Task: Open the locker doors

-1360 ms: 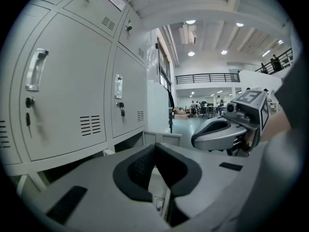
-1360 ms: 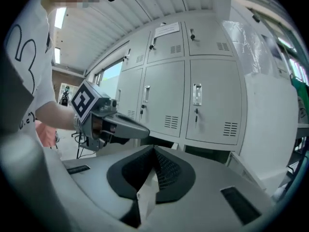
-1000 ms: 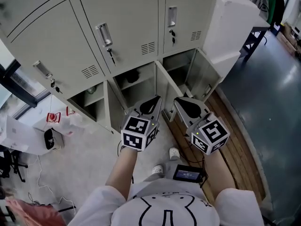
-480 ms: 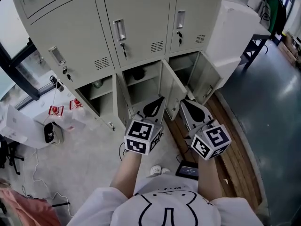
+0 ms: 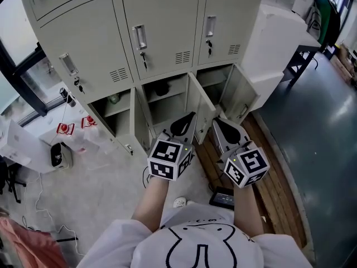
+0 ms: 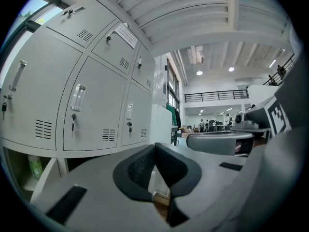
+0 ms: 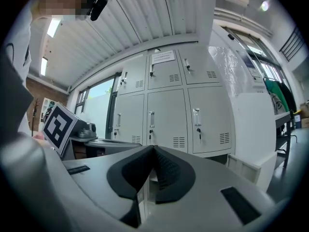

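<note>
My left gripper and right gripper are both pinched fully together, holding nothing, in front of the lockers. The bottom doors stand open; the row above is closed. If I reach a handle with the jaws together, I risk glancing off it or knocking the key.

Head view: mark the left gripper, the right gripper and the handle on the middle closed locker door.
left gripper [image 5: 188, 119], head view, between its closed fingertips.
right gripper [image 5: 217, 123], head view, between its closed fingertips.
middle door handle [image 5: 139, 38], head view, centre of the metal handle plate.
</note>
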Motion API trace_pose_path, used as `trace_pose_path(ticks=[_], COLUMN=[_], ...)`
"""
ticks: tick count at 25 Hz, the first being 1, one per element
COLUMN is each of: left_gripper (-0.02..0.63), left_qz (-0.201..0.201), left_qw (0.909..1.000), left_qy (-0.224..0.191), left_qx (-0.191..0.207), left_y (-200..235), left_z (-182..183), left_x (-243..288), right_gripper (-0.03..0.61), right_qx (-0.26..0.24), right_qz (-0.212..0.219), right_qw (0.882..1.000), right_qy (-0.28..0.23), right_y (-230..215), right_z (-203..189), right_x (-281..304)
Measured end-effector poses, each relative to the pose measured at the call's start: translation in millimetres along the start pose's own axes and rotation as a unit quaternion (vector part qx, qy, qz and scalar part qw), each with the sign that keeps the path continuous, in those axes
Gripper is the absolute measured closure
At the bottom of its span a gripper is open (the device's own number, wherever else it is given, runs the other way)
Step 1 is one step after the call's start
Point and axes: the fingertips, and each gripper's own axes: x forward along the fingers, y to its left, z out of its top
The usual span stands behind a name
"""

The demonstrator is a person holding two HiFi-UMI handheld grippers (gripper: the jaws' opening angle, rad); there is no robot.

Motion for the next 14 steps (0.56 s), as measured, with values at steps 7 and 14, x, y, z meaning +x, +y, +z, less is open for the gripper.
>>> trace_pose_path(ticks=[7, 14], left_gripper=[0.592, 0.592], left_qz=[-0.005, -0.014], left_qw=[1.0000, 0.9998], left_qy=[0.002, 0.006], left_qx=[0.004, 0.016], left_y=[-12, -24], left_z=[-4, -3], left_x=[8, 7], right_gripper=[0.572, 0.571], right_qx=[-0.015, -0.025], right_qz=[0.000, 0.004], right_qw=[1.000, 1.000], right_qy=[0.001, -0.003], right_y=[-6, -3], right_z=[3, 8], right_x=[-9, -13])
